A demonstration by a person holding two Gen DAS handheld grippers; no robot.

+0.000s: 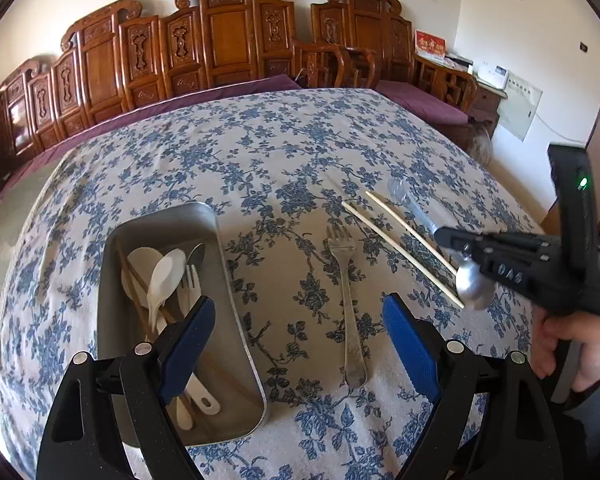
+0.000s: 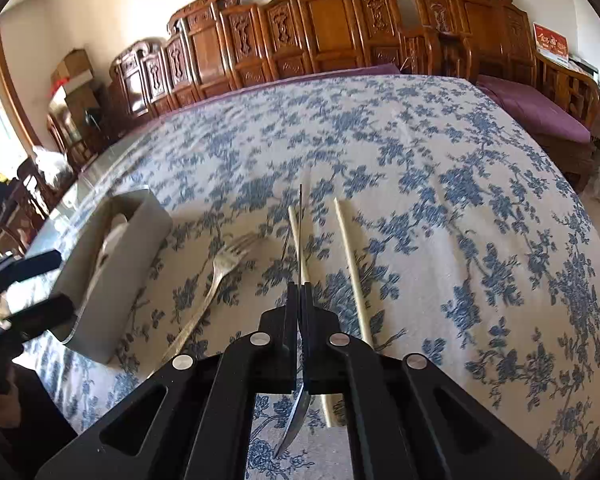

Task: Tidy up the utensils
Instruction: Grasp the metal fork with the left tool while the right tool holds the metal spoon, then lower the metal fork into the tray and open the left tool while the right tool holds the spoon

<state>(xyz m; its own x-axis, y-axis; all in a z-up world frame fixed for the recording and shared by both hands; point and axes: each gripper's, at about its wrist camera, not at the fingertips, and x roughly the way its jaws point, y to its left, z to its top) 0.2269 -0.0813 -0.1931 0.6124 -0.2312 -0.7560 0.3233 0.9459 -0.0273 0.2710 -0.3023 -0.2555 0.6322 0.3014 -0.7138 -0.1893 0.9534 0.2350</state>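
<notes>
right gripper (image 2: 300, 320) clamps spoon (image 1: 470, 280), edge-on, lifted | left gripper (image 1: 296, 344) wide open, empty | fork (image 1: 346, 300) between its jaws, lengthwise | tray (image 1: 236, 320) at left jaw

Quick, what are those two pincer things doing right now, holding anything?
Left tool: open, holding nothing, above the tray and fork.
Right tool: closed on a metal spoon, lifted over the chopsticks.

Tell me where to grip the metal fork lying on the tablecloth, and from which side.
Grip the fork mid-handle from straight above, fingers straddling its slim shaft. It lies flat, tines pointing away, apart from the tray and chopsticks.
</notes>
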